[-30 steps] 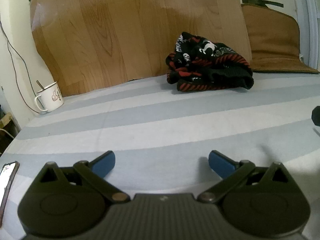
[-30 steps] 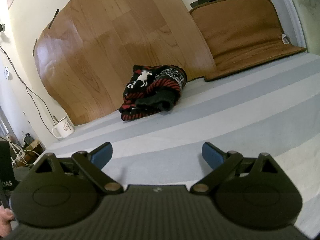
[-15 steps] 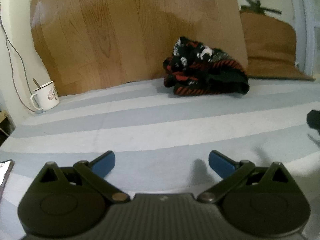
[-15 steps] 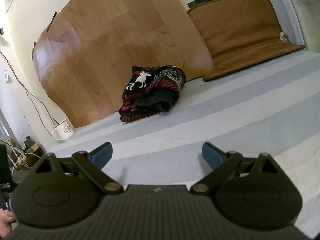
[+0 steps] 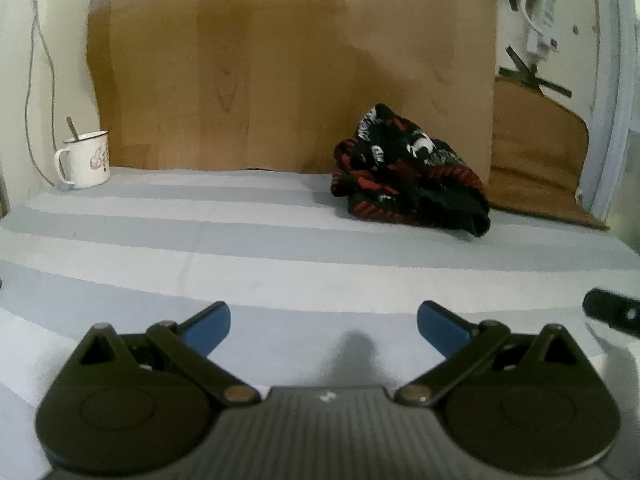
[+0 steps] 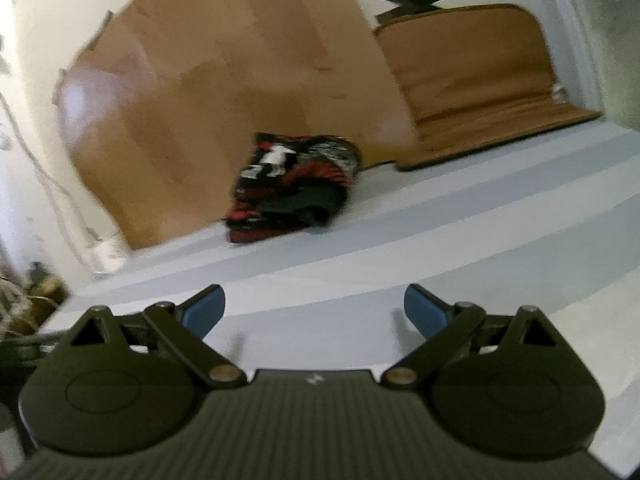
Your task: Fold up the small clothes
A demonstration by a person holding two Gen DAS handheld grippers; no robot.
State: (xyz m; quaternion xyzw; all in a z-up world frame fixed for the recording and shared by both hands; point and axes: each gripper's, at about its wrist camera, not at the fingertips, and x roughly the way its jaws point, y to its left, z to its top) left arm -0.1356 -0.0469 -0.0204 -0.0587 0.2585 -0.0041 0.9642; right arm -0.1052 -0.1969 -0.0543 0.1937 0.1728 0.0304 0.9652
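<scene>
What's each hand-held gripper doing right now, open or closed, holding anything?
Left hand-held gripper: open, holding nothing.
Right hand-held gripper: open, holding nothing.

Cream wall [image 5: 60, 40] behind. Wood-grain sheet [image 5: 288, 64] leans against it, taped at the upper edge. Brown padded mat [image 6: 472, 80] beside it on the right, folding out onto the grey-and-white striped surface [image 5: 260, 240]. Thin cable [image 5: 34, 80] hangs down the left wall. White adapter [image 5: 538, 20] taped high right.

Dim indoor light, right view motion-blurred, fisheye-bent edges
</scene>
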